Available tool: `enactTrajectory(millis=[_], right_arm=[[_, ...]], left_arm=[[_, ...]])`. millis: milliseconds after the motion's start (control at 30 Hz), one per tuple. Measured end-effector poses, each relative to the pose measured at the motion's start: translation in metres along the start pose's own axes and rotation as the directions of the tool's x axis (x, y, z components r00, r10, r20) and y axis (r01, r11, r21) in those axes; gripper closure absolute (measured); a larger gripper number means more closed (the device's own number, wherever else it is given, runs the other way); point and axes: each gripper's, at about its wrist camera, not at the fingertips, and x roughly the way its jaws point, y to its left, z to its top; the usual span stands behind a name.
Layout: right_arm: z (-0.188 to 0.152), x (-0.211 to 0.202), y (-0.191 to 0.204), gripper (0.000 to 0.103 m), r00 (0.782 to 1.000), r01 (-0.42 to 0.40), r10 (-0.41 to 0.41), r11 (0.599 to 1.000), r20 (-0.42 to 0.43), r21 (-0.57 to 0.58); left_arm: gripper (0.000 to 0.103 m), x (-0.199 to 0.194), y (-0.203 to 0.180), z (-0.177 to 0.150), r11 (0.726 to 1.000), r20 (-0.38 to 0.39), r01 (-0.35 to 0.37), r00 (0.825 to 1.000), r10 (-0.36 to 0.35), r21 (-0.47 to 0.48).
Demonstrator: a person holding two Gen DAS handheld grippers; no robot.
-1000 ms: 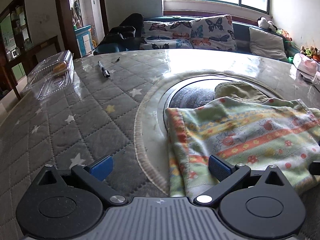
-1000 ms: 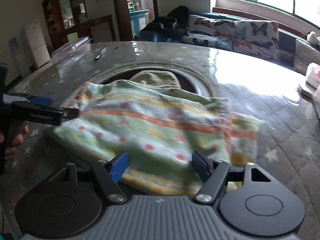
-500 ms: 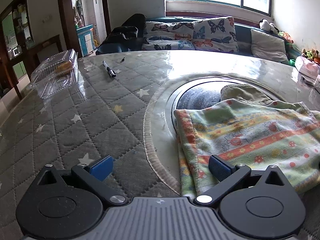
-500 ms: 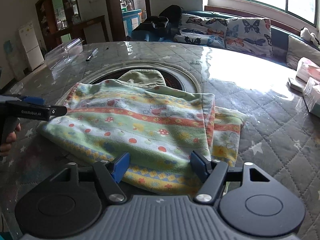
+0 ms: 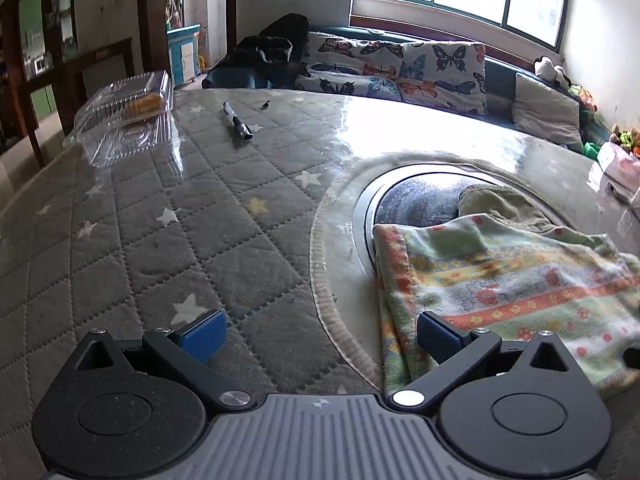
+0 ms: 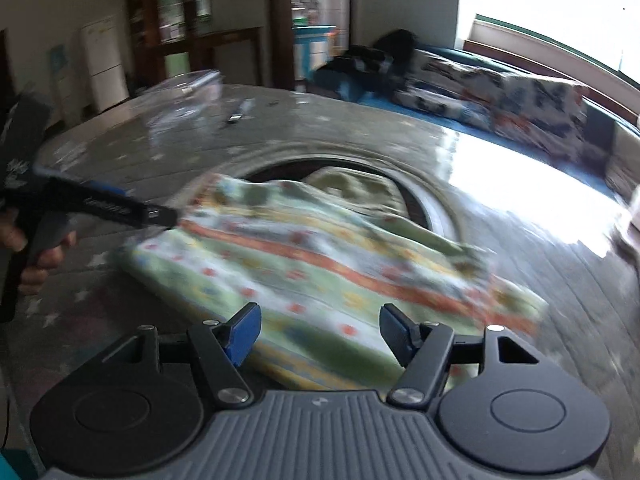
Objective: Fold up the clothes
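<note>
Both your grippers are spread and hold nothing. The folded garment (image 5: 508, 284) lies on the table (image 5: 168, 240) with its stripes running left to right. Your left gripper (image 5: 320, 334) sits near its left edge; your right gripper (image 6: 320, 332) faces its near edge, closer.

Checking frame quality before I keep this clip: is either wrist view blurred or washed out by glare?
Left wrist view: sharp, with window glare whitening the far table; the striped cloth reads clearly. Right wrist view: motion-blurred throughout, the cloth pattern smeared, glare blown out on the table at right; only the right gripper is crisp.
</note>
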Motion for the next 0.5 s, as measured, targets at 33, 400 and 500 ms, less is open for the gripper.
enactTrajectory(millis=[33, 400, 500], right_arm=[[0.003, 0.002, 0.008, 0.036, 1.000, -0.016, 0.016, 1.000, -0.002, -0.026], [0.027, 0.035, 0.106, 0.046, 0.987, -0.160, 0.158, 0.932, -0.033, -0.326], [0.029, 0.047, 0.122, 0.053, 0.984, -0.176, 0.170, 0.918, -0.049, -0.356]], left_arm=[[0.000, -0.001, 0.001, 0.001, 1.000, -0.001, 0.007, 1.000, -0.007, -0.011], [0.000, 0.000, 0.011, 0.009, 0.988, -0.039, 0.082, 0.995, -0.088, -0.133], [0.000, 0.000, 0.013, 0.010, 0.984, -0.042, 0.097, 0.994, -0.105, -0.151]])
